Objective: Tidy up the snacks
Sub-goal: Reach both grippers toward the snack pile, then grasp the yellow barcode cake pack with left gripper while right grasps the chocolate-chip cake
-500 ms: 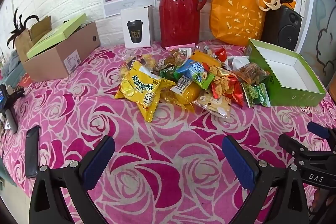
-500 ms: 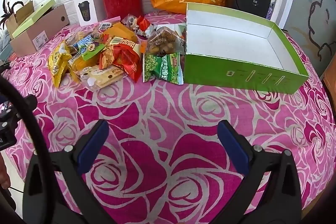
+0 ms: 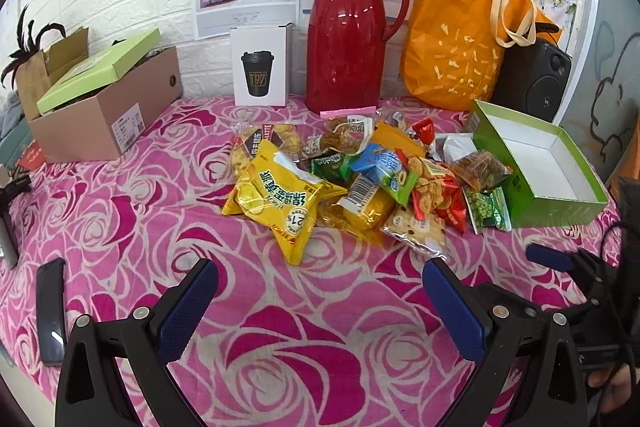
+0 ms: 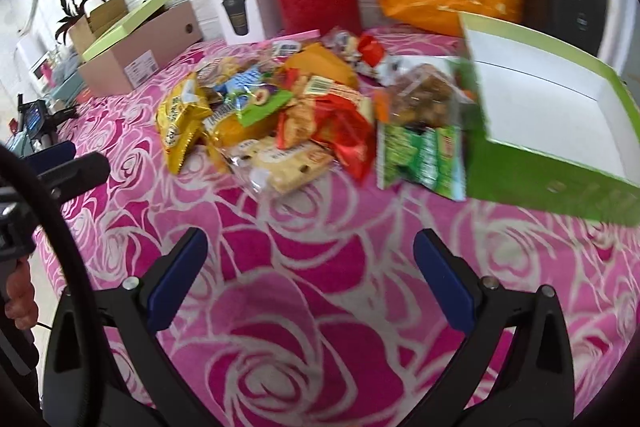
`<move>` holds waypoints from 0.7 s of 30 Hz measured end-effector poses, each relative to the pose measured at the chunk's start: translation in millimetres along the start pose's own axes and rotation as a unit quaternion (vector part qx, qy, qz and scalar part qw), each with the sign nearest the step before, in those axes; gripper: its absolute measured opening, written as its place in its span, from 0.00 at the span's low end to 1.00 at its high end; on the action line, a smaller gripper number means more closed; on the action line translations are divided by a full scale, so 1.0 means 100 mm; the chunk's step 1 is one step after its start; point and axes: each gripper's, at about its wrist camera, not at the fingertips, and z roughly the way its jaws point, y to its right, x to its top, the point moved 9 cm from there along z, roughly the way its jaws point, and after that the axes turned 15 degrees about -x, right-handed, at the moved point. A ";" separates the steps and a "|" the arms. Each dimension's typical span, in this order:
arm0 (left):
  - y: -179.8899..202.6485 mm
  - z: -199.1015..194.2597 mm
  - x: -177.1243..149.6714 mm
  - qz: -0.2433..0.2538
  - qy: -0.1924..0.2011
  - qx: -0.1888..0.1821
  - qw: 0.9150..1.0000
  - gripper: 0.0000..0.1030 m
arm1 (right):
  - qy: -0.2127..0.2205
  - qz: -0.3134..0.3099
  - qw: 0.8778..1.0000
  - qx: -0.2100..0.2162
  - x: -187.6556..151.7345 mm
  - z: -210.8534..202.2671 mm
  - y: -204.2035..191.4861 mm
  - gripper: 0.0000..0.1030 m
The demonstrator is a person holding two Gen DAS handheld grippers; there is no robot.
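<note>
A heap of snack packets lies mid-table on the pink rose cloth, with a yellow chip bag at its near left and a green pea packet at its right. An empty green box with a white inside stands right of the heap. My left gripper hovers open in front of the heap, nothing between its fingers. In the right wrist view the heap, the pea packet and the green box lie ahead; my right gripper is open and empty, short of the packets.
Along the back wall stand a red thermos jug, a white cup carton, an orange tote bag, a black speaker and a cardboard box with a green lid. A dark phone lies at the left edge.
The right gripper has moved forward and swung left toward the snack heap, so the green box sits further right in its blurred view. The left gripper has barely shifted.
</note>
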 end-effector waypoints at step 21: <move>0.11 1.03 0.27 -0.021 -0.053 -0.073 0.996 0.76 | -0.038 -0.032 0.999 -0.002 -0.41 0.10 0.26 0.51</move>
